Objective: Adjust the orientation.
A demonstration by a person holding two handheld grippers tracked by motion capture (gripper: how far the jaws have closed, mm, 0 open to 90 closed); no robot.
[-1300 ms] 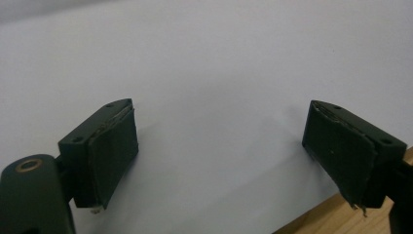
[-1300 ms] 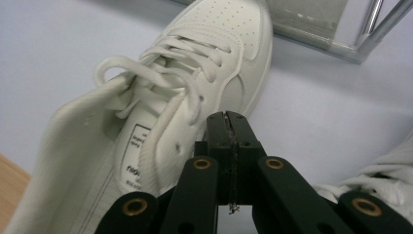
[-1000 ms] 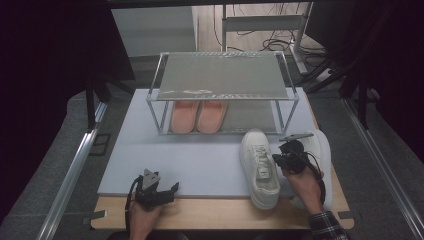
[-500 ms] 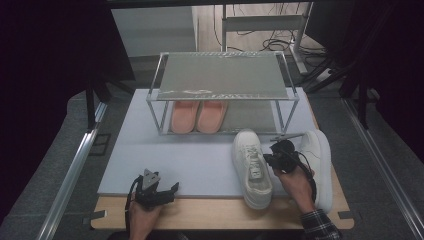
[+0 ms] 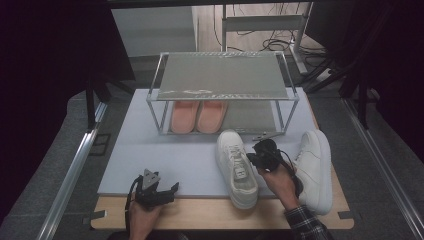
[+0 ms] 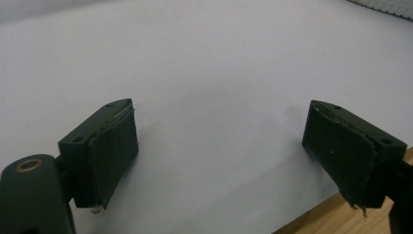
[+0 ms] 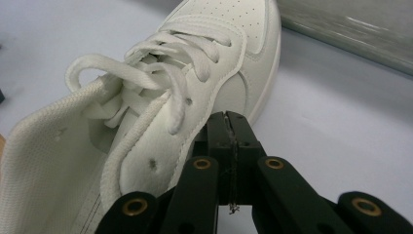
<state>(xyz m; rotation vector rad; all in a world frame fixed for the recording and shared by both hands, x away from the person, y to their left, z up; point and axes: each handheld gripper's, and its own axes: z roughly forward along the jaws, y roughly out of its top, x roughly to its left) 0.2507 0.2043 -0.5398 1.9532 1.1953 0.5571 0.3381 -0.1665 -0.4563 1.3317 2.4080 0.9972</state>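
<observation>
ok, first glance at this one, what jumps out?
The two white sneakers at the table's near right: one lies toe toward the rack, and the right gripper, jaws shut, presses against its side. The other lies right of the hand. A pink pair sits under the metal rack.

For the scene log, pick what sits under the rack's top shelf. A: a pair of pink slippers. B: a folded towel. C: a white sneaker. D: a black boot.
A: in the high view a pair of pink slippers stands side by side under the top of the metal rack, while both white sneakers lie in front of it.
</observation>
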